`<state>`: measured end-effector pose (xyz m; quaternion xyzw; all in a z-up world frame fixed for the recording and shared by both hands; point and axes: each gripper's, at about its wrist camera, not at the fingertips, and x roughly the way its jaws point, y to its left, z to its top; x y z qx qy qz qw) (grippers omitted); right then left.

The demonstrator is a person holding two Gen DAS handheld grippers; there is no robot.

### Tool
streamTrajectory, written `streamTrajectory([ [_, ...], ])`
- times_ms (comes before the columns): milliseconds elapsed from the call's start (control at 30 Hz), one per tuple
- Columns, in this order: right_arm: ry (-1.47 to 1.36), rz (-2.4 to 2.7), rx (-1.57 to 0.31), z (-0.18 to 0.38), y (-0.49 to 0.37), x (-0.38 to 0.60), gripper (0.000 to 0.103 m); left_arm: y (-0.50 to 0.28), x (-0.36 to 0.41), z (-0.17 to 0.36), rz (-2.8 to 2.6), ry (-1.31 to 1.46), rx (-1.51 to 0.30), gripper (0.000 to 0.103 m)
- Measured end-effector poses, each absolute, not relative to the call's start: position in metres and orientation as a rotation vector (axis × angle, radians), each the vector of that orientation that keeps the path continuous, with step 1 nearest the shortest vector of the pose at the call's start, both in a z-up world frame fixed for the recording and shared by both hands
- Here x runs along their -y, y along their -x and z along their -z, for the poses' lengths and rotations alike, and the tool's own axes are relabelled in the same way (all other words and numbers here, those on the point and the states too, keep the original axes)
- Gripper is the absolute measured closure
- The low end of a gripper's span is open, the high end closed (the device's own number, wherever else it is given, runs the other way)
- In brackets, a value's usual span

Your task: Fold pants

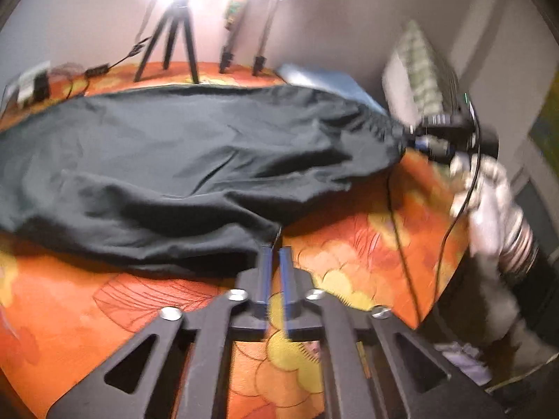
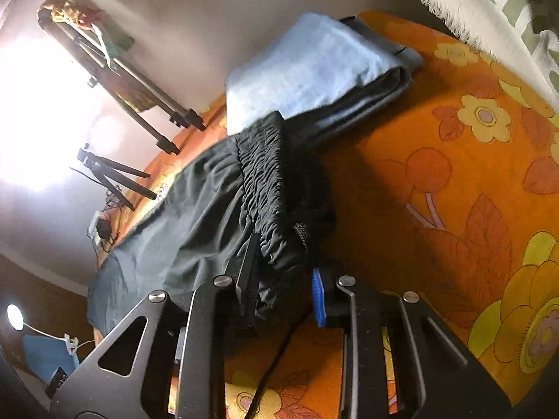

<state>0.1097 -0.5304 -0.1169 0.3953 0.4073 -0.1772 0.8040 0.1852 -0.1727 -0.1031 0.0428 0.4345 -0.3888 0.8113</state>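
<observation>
An orange floral bedsheet (image 1: 349,262) covers the bed. Dark matte pants (image 1: 181,160) sprawl wrinkled across frame centre. The left gripper (image 1: 276,262), jaws narrow, seemingly pinches a hem; the right gripper (image 2: 283,279) clamps the gathered waistband (image 2: 265,174). Tripods (image 1: 171,45) stand upper left.

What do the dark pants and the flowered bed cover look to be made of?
Dark pants: thin woven fabric, matte, probably a light synthetic or cotton blend; it lies in soft creases and the waistband is gathered by elastic. Flowered bed cover: smooth printed cloth, likely cotton, flat with no sheen.
</observation>
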Motion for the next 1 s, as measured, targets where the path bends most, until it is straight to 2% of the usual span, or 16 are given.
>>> streamTrajectory([
  [167, -0.843, 0.385, -0.9, 0.123, -0.111, 0.528, 0.077, -0.168, 0.204, 0.098, 0.872, -0.416, -0.827, 0.067],
  [200, -0.846, 0.384, -0.901, 0.124, -0.112, 0.528, 0.077, -0.168, 0.211, 0.101, 0.874, -0.492, -0.825, 0.058],
  [433, -0.854, 0.375, -0.908, 0.124, -0.113, 0.53, 0.077, -0.187, 0.224, 0.122, 0.797, -0.722, -0.811, 0.057],
  [467, -0.853, 0.374, -0.91, 0.124, -0.114, 0.53, 0.077, -0.189, 0.224, 0.124, 0.807, -0.725, -0.811, 0.059],
  [533, -0.855, 0.373, -0.914, 0.127, -0.115, 0.531, 0.077, -0.19, 0.223, 0.128, 0.839, -0.734, -0.815, 0.1],
  [700, -0.84, 0.376, -0.914, 0.126, -0.118, 0.532, 0.077, -0.19, 0.214, 0.112, 0.876, -0.622, -0.811, 0.101],
  [1000, -0.716, 0.434, -0.811, 0.087, -0.1, 0.524, 0.081, -0.171, 0.212, 0.09, 0.943, -0.51, -0.81, 0.101],
])
